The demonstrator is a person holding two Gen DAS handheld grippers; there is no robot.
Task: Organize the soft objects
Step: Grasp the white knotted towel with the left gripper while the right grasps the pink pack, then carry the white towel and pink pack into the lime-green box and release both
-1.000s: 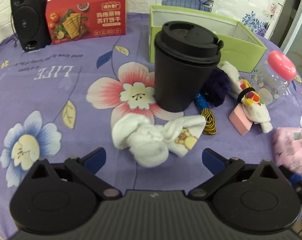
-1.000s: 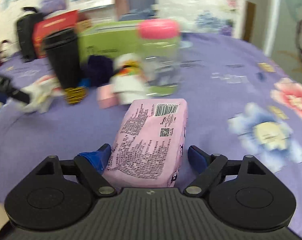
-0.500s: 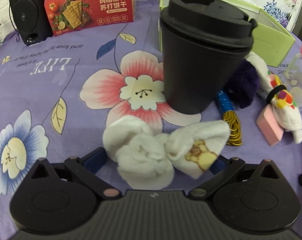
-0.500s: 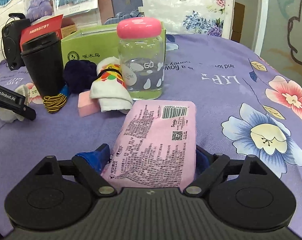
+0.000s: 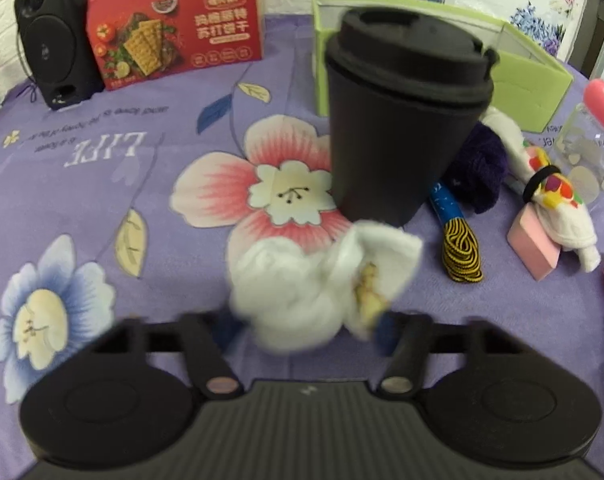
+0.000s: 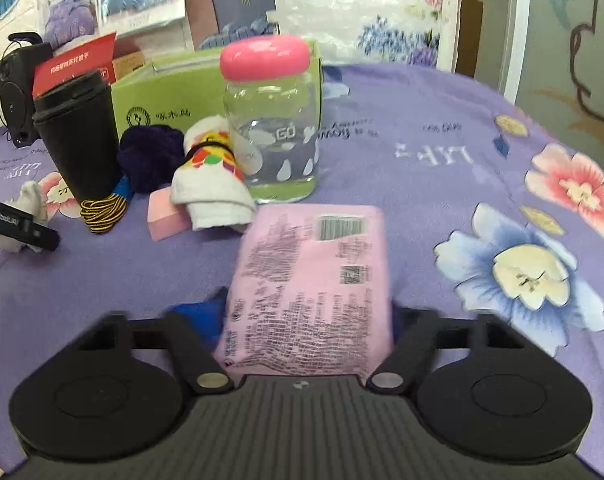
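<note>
A knotted white sock bundle with a small bear print lies on the purple flowered cloth, in front of a black lidded cup. My left gripper is closing on it, and both blue pads press its sides, bunching it narrower. In the right wrist view a pink tissue pack lies lengthwise between the jaws of my right gripper, which is also closing and pinches the pack's near end. Other soft items lie between the two: a rolled white patterned cloth, a dark purple knit ball and a pink sponge block.
An open green box stands behind the cup. A clear bottle with a pink lid stands beside the rolled cloth. A yellow-black cord lies right of the cup. A red cracker box and a black speaker stand at the far left.
Both grippers' jaws have come in from wide open. The left now squeezes the sock bundle, which has bunched up. The right has closed against the sides of the pink pack.
</note>
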